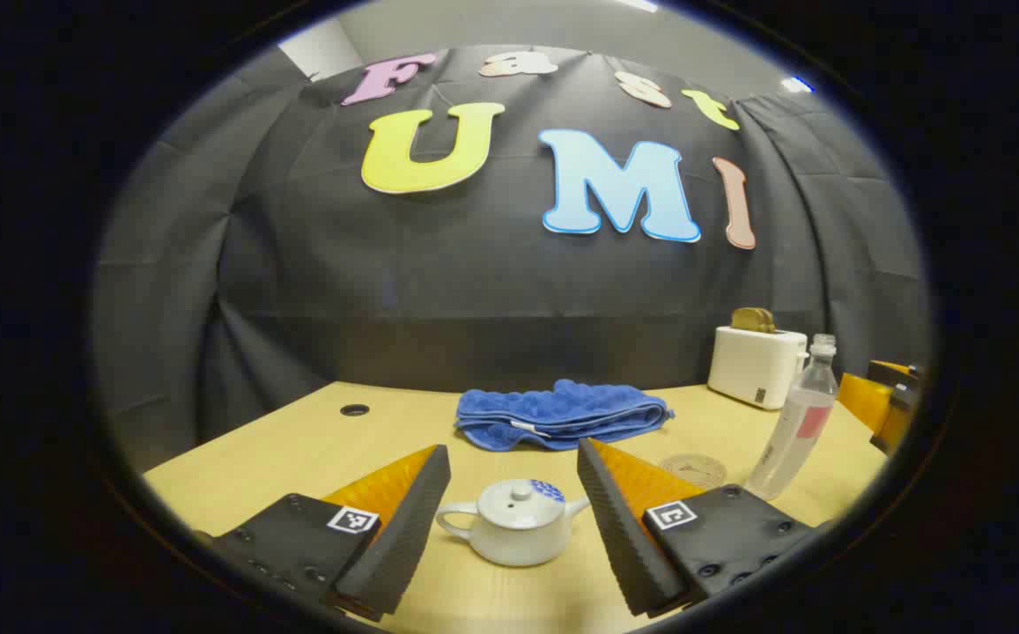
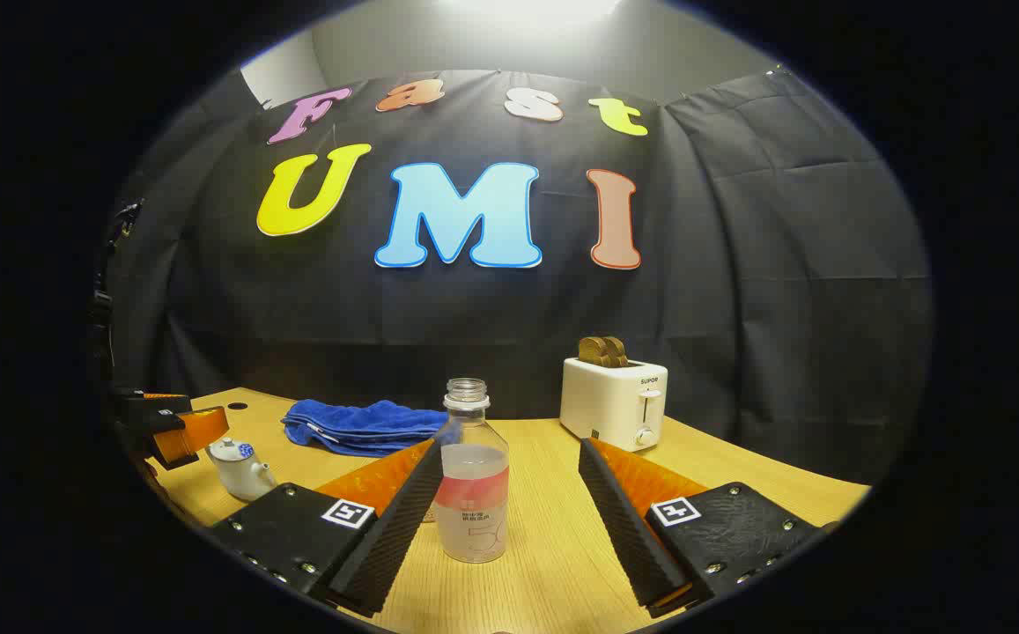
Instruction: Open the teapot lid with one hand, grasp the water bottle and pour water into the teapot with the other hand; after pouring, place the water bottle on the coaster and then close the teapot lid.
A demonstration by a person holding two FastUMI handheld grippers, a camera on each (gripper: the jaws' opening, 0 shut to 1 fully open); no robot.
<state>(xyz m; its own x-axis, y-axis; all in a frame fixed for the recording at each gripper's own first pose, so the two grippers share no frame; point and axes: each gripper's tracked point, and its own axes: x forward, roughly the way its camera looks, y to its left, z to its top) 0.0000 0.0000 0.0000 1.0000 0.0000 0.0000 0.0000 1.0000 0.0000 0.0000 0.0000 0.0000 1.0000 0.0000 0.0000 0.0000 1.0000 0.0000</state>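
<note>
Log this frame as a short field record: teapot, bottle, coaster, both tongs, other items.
teapot: white teapot on the wooden table, lid on
water bottle: uncapped water bottle upright on the table, partly filled
coaster: round coaster bare, beside the bottle
left tongs: left tongs open, teapot between the fingers, untouched
right tongs: right tongs open, bottle between the fingers, not gripped
other: blue towel, white toaster at the back
</note>
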